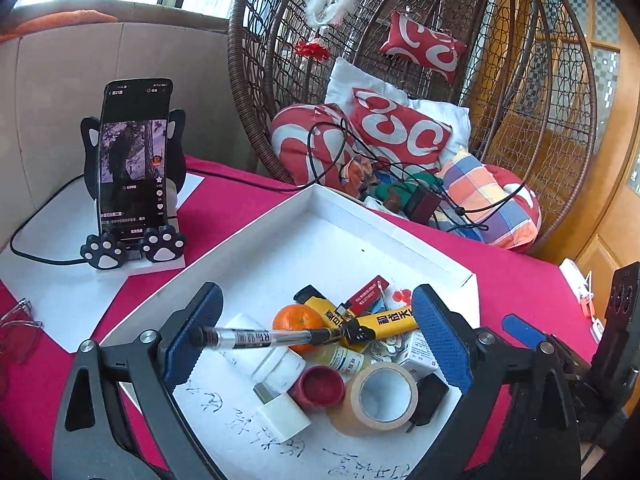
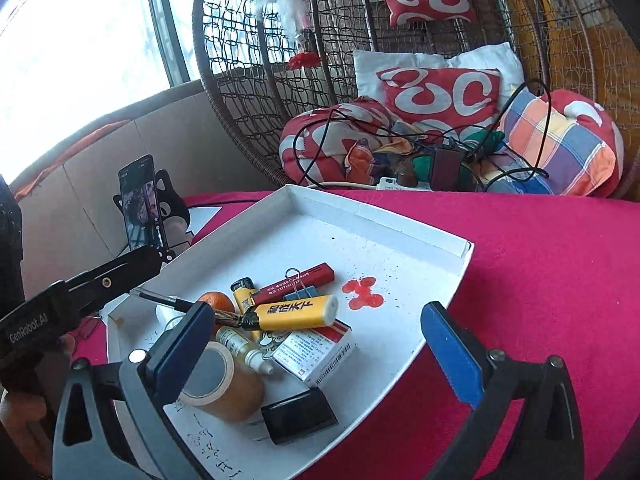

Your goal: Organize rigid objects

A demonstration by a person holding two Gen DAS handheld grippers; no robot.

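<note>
Left wrist view: we see our left gripper (image 1: 316, 336) spread wide over the white tray (image 1: 400, 236), a pen (image 1: 256, 338) leaning against one pad; our right gripper (image 2: 320, 344) gapes empty.

White tray (image 1: 320, 204) on the red cloth holds a heap — clear pen (image 1: 256, 338) lying across an orange (image 1: 298, 322), two yellow lighters (image 2: 296, 312), red lighter (image 2: 298, 284), binder clip (image 2: 300, 286), tape roll (image 1: 380, 398), red-lidded jar (image 1: 318, 386), white bottle (image 1: 276, 360), medicine box (image 2: 316, 354), black charger (image 2: 298, 414) — all touching or overlapping.
</note>
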